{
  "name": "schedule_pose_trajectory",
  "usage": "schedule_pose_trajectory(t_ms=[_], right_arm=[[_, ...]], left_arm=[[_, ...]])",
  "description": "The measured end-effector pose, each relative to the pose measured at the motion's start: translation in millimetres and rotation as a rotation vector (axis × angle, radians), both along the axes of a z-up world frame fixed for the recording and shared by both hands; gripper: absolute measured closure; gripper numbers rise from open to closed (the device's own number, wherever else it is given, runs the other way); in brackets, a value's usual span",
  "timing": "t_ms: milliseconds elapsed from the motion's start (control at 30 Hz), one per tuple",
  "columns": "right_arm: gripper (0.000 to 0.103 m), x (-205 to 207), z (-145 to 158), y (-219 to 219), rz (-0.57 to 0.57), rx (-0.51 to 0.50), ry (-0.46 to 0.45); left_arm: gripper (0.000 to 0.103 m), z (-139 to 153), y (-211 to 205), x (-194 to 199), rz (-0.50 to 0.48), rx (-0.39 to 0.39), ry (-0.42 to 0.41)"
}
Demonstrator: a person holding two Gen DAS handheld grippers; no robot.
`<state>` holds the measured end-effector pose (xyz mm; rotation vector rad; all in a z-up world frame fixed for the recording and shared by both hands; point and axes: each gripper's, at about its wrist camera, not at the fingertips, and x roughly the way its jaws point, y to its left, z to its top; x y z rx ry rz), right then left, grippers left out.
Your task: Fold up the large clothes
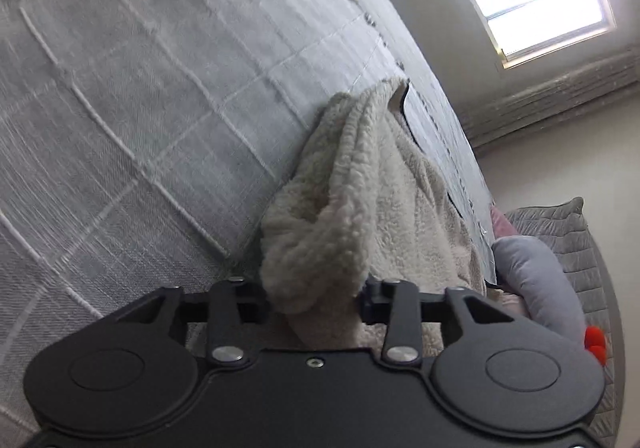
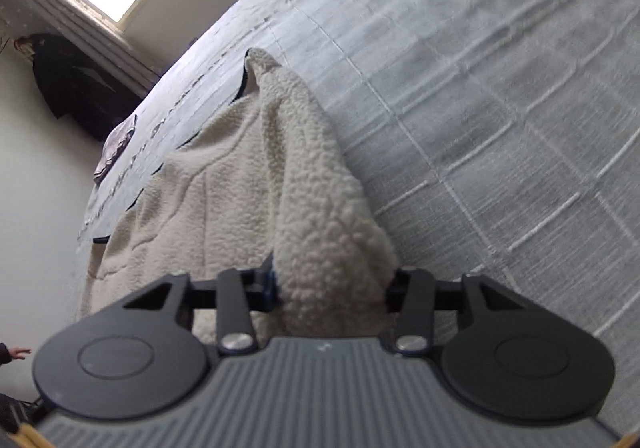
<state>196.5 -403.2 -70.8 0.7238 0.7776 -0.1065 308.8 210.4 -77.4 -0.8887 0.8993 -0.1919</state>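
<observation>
Fleece grabbed on both sides, fold barely started

The big grey bedspread [image 1: 140, 108] takes up most of both views, and the cream fleece garment [image 2: 224, 184] lies on it near the bed's edge, mostly spread out with no tidy fold showing, so I'd say nearly all the folding is left. Both tools tilt downward at the bed. The left gripper [image 1: 318, 300] is clamped on a bunched fleece edge, and the right gripper [image 2: 332, 288] is pinching another bunch the same way.
</observation>
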Motion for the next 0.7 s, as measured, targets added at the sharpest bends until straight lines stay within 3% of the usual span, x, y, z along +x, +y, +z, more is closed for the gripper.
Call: schedule_pose_trajectory(t_ms=[233, 333, 433, 533, 567, 633, 667, 700], right_arm=[[0.066, -48, 65, 19, 0.064, -0.113, -0.041], [0.066, -80, 63, 20, 0.096, -0.111, -0.024], [0.063, -104, 42, 22, 0.107, -0.111, 0.010], [0.053, -108, 15, 24, 0.102, -0.157, 0.072], [0.047, -109, 10, 25, 0.090, -0.181, 0.091], [0.025, -111, 9, 27, 0.063, -0.240, 0.095], [0.022, -113, 14, 30, 0.052, -0.277, 0.092], [0.020, -115, 20, 33, 0.041, -0.316, 0.084]], left_arm=[[0.068, 66, -9, -33, -0.058, 0.134, -0.066], [0.067, 74, -2, -60, -0.111, 0.145, -0.052], [0.065, 64, 6, -87, -0.156, 0.179, -0.047], [0.054, 38, 0, -101, -0.175, 0.269, -0.033], [0.045, 30, 1, -104, -0.158, 0.287, -0.026], [0.026, 18, 3, -109, -0.099, 0.289, -0.016], [0.016, 14, 4, -111, -0.078, 0.285, -0.010], [0.013, 11, 4, -112, -0.070, 0.269, -0.009]])
